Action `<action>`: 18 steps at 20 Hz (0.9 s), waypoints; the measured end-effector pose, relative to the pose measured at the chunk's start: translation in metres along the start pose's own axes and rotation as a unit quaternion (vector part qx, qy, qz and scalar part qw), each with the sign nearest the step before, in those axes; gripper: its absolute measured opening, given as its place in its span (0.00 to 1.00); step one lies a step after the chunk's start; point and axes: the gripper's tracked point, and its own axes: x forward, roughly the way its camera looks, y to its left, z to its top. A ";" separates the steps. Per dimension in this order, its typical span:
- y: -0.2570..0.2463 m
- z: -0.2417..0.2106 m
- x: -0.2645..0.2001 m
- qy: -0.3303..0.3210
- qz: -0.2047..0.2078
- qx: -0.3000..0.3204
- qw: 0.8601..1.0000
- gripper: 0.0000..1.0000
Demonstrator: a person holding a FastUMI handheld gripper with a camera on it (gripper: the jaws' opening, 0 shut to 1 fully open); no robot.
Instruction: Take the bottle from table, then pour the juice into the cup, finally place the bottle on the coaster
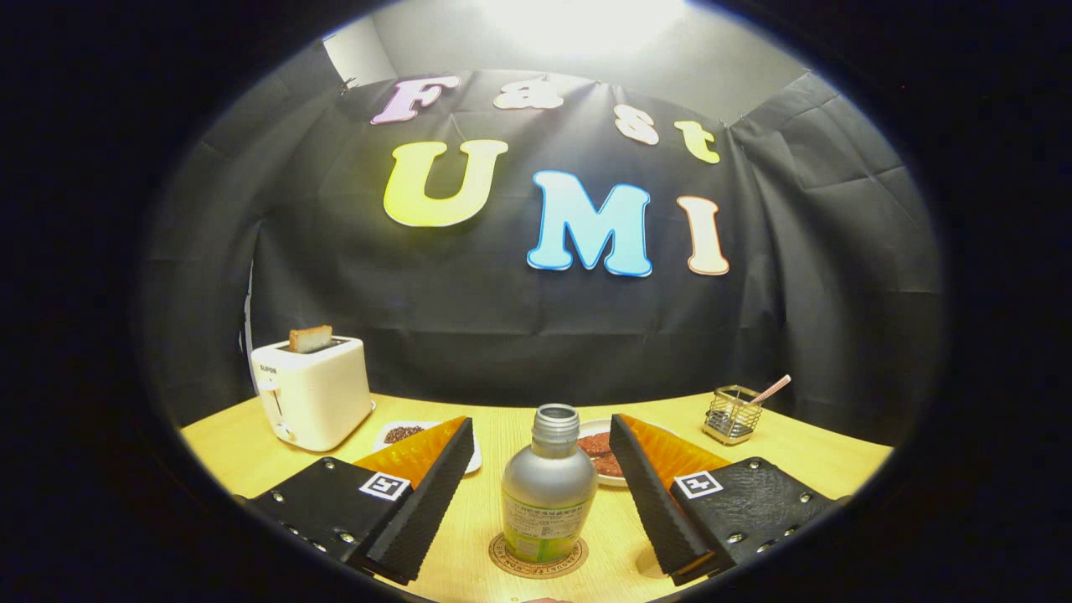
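I can read little here. Bottle (548, 494) between the fingers (419, 494): printed label, too small to read. Coaster (538, 559) under it: rim lettering, blurred. Toaster (311, 392) beyond the left finger: brand mark, illegible.

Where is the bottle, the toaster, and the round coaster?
bottle (548, 494): gripper view, on its silver body, between the open gripper's fingers.
toaster (314, 394): gripper view, on its white front side.
coaster (502, 559): gripper view, on its rim beside the bottle's base.

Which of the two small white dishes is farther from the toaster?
The white dish of red-brown food behind the right finger; the other dish sits beside the white toaster.
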 end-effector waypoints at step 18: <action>0.019 0.195 -0.117 -0.041 0.017 0.026 0.999 0.99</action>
